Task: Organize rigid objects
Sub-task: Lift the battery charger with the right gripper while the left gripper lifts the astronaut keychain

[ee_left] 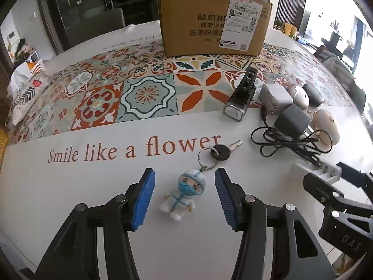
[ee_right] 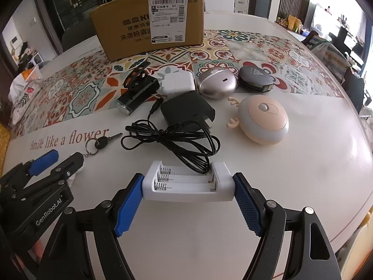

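Battery holder [ee_right: 187,184] gripped between right jaws; figurine keychain [ee_left: 184,192] between parted left jaws.

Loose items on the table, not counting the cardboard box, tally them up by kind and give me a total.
Chargers and adapters: 3, the battery charger, black adapter, white adapter
Rounded gadgets: 3, the silver one, dark one, peach antlered one
Bike light: 1
Keychain: 1
Total: 8

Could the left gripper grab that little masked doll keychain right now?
Probably yes: the left gripper is open with the small white masked doll keychain lying between its blue pads, nothing in the way.
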`<control>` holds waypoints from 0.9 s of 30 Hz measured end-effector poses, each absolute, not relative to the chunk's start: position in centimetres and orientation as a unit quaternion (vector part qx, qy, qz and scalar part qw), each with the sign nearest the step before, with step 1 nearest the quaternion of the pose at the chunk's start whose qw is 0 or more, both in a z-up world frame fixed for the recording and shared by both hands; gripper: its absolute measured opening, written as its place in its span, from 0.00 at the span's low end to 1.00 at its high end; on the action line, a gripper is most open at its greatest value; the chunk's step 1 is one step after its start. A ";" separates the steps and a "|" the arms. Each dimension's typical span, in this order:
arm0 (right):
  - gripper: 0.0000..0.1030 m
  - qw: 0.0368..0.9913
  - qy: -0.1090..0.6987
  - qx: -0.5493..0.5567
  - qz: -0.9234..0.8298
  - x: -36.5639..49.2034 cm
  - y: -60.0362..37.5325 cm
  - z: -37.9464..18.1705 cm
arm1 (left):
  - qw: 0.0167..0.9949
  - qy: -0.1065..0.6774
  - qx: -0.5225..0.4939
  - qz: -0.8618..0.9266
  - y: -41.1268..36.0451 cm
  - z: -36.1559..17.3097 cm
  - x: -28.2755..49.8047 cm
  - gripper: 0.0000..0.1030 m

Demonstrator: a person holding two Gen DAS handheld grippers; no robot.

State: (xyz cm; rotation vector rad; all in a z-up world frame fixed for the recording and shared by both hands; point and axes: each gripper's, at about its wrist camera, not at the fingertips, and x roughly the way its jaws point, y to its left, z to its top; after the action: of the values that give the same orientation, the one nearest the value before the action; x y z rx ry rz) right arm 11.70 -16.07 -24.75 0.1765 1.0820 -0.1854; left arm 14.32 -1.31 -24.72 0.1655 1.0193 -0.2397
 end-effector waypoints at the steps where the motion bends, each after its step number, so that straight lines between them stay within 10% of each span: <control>1: 0.74 0.850 0.513 0.079 -0.087 11.7 -16.0 -24.8 | 0.863 0.485 0.083 -0.113 -1.3 -24.9 14.3 0.51; 12: 0.74 0.849 0.518 0.065 -0.079 11.8 -15.5 -25.2 | 0.854 0.490 0.123 -0.128 -2.2 -26.4 14.4 0.27; 27: 0.74 0.846 0.520 0.091 -0.070 10.1 -16.1 -23.5 | 0.852 0.486 0.106 -0.162 -3.1 -23.8 13.1 0.26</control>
State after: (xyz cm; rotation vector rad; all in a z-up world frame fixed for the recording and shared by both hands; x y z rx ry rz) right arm 10.15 -16.12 -23.53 0.1913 1.0966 -0.1471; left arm 13.15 -3.05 -23.77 0.2231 1.0221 -0.3406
